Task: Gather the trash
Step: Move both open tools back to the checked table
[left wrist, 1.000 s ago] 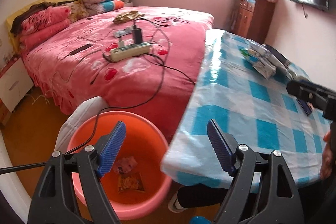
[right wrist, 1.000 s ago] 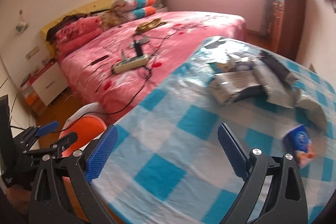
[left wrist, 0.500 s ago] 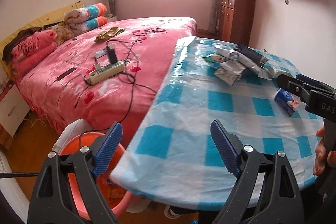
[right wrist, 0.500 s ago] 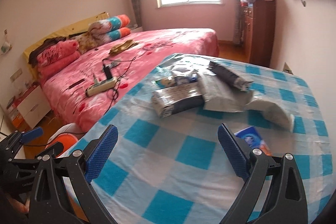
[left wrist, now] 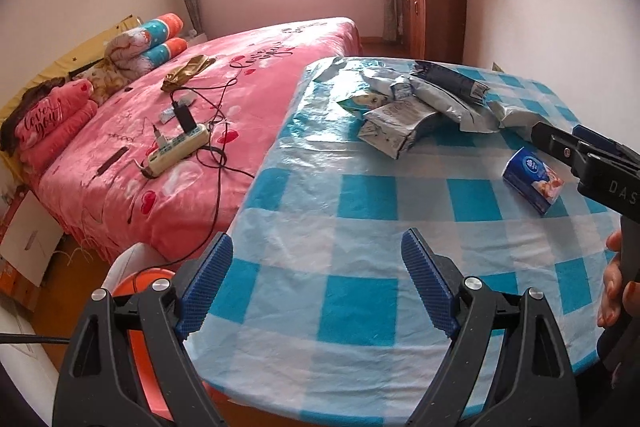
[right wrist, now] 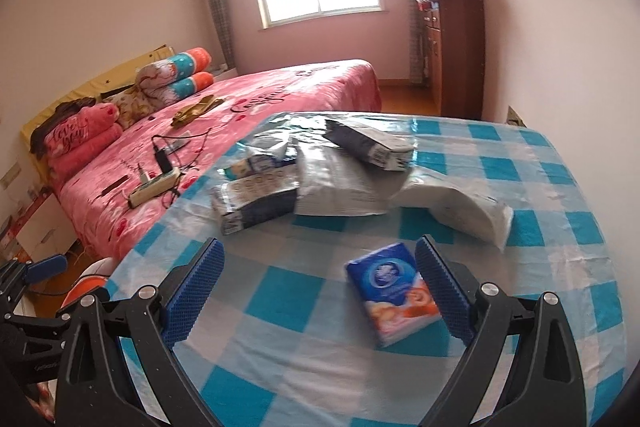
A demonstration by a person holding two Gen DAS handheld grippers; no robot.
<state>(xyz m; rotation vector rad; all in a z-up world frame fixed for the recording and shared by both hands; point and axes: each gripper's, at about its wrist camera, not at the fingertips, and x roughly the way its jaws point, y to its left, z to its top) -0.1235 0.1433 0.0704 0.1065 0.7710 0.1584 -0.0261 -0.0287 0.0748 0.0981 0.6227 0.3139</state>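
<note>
The left gripper [left wrist: 316, 283] hangs over the near edge of the table [left wrist: 360, 227] with its blue pads spread wide and nothing between them. The right gripper [right wrist: 320, 287] is likewise spread wide and empty, held above the table's near right part. A blue tissue packet [right wrist: 394, 291] lies flat on the checked cloth just inside the right gripper's right finger [right wrist: 442, 291]; whether they touch cannot be told. Toward the far edge of the table sits a heap of grey and white mailer bags [right wrist: 340, 179], with a dark packet [right wrist: 368, 143] on top. An orange bucket [left wrist: 148, 279] stands on the floor by the table's near left edge, beside the pink bed [left wrist: 192, 131].
</note>
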